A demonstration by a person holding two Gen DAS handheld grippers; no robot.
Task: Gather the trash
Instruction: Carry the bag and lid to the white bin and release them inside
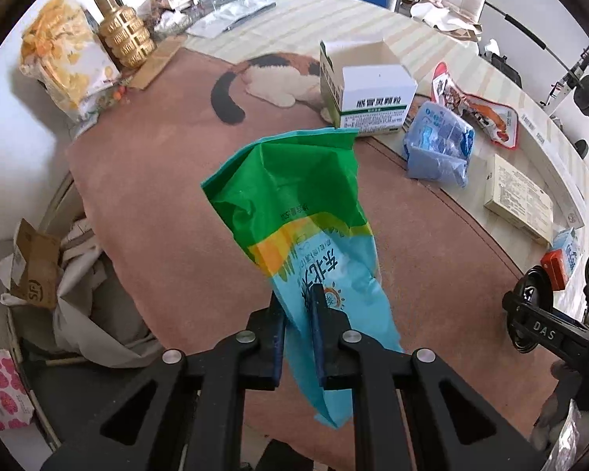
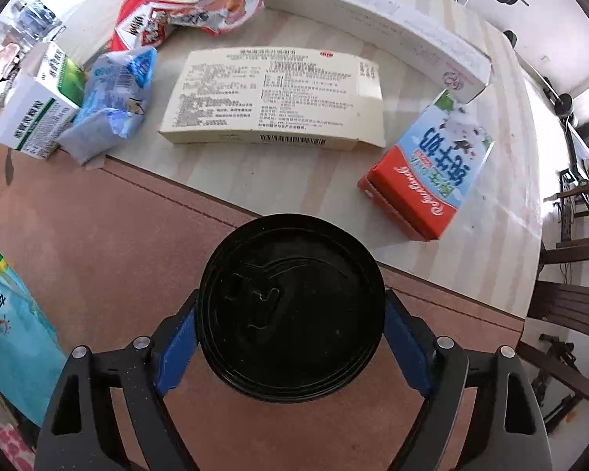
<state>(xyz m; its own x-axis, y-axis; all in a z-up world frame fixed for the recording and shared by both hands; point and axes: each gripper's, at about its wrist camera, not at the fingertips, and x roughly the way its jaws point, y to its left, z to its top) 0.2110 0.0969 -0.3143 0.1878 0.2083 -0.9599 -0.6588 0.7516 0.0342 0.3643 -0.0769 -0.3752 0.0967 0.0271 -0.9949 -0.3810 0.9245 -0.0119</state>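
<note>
My left gripper (image 1: 298, 306) is shut on a green and blue plastic bag (image 1: 302, 212) and holds it up above the pink cat mat (image 1: 157, 180). The bag's edge also shows in the right wrist view (image 2: 8, 314). My right gripper (image 2: 290, 314) is shut on a cup with a black lid (image 2: 290, 310), seen from above the lid, over the mat's edge. The right gripper with the cup shows at the right of the left wrist view (image 1: 538, 314).
On the table lie a white medicine box (image 1: 369, 98), a crumpled blue wrapper (image 1: 439, 145), a red snack bag (image 2: 184, 15), a flat beige box (image 2: 278, 98), a milk carton (image 2: 432, 180) and a long white box (image 2: 373, 15). A bin with cardboard (image 1: 39, 274) stands at the left below the table.
</note>
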